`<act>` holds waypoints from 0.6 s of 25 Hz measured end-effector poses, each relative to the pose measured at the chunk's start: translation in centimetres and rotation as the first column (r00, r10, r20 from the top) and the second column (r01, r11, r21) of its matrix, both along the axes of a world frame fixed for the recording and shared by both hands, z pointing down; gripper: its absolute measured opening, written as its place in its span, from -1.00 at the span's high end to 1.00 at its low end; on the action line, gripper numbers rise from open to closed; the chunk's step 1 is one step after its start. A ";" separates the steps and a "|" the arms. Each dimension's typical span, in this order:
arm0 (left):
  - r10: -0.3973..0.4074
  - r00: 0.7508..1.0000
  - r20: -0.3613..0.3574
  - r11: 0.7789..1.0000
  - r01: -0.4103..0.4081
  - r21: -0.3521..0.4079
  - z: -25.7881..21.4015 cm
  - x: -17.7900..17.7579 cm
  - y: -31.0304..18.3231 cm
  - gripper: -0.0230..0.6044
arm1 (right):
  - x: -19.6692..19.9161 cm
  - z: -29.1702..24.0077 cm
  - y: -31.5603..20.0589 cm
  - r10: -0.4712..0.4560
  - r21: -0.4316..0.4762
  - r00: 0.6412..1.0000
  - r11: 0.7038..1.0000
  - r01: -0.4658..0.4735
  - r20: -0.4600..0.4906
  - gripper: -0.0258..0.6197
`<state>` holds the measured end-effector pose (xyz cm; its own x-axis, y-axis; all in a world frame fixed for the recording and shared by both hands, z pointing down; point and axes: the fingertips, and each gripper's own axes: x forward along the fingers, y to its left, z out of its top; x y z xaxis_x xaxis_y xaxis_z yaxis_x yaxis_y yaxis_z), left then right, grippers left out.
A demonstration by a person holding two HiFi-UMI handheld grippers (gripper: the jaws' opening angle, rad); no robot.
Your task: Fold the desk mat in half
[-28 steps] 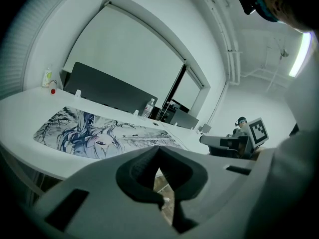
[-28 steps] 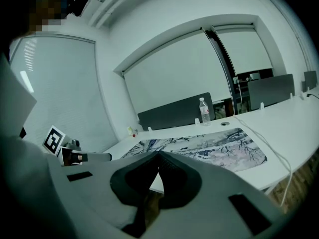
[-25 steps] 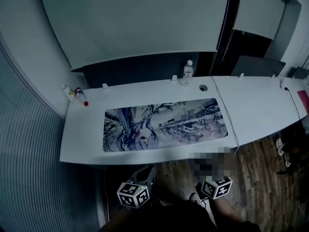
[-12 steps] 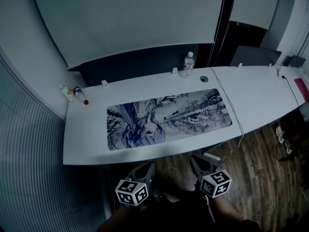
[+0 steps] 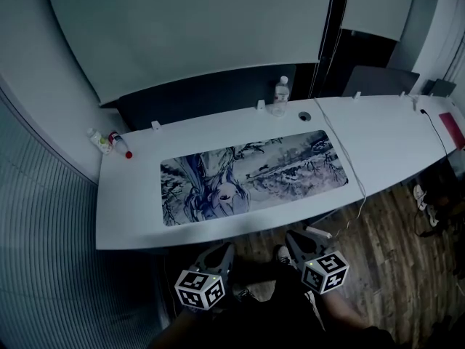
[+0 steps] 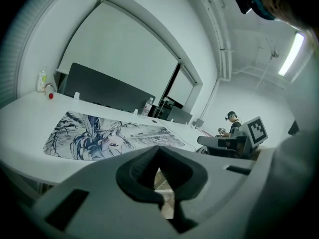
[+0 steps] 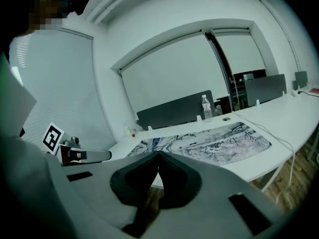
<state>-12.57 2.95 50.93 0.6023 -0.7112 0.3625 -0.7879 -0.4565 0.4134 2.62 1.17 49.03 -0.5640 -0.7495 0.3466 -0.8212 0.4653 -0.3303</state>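
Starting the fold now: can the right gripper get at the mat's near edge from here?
Probably yes: the right gripper sits just off the desk front, nothing between it and the mat.

Head view steeply down; gripper views low, near-level, sharing desk mat (image 5: 251, 177).

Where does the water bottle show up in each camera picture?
Head view: water bottle upper centre, beyond the desk mat.
Left gripper view: water bottle near centre, behind the desk mat.
Right gripper view: water bottle right of centre, behind the desk mat.
Shared landmark: the desk mat.
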 end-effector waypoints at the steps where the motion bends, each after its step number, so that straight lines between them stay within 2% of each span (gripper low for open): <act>1: -0.003 1.000 0.001 1.000 0.003 0.003 -0.1 0.0 -0.1 0.91 | 0.0 0.1 -0.2 -0.003 0.000 1.000 1.000 0.003 -0.004 0.85; 5: -0.022 1.000 0.000 1.000 0.022 0.007 -0.6 0.2 -0.7 0.91 | -0.4 0.4 -1.1 -0.026 -0.018 1.000 0.999 0.026 0.011 0.85; 9: -0.029 1.000 0.012 1.000 0.028 0.002 -0.6 0.9 -1.4 0.91 | -0.3 -0.2 -2.3 -0.050 0.001 0.999 0.999 0.050 0.018 0.85; 15: -0.021 1.000 0.013 1.000 0.021 -0.012 -0.4 3.4 -3.2 0.91 | 2.4 0.2 -4.1 -0.043 -0.009 0.999 0.999 0.043 -0.004 0.85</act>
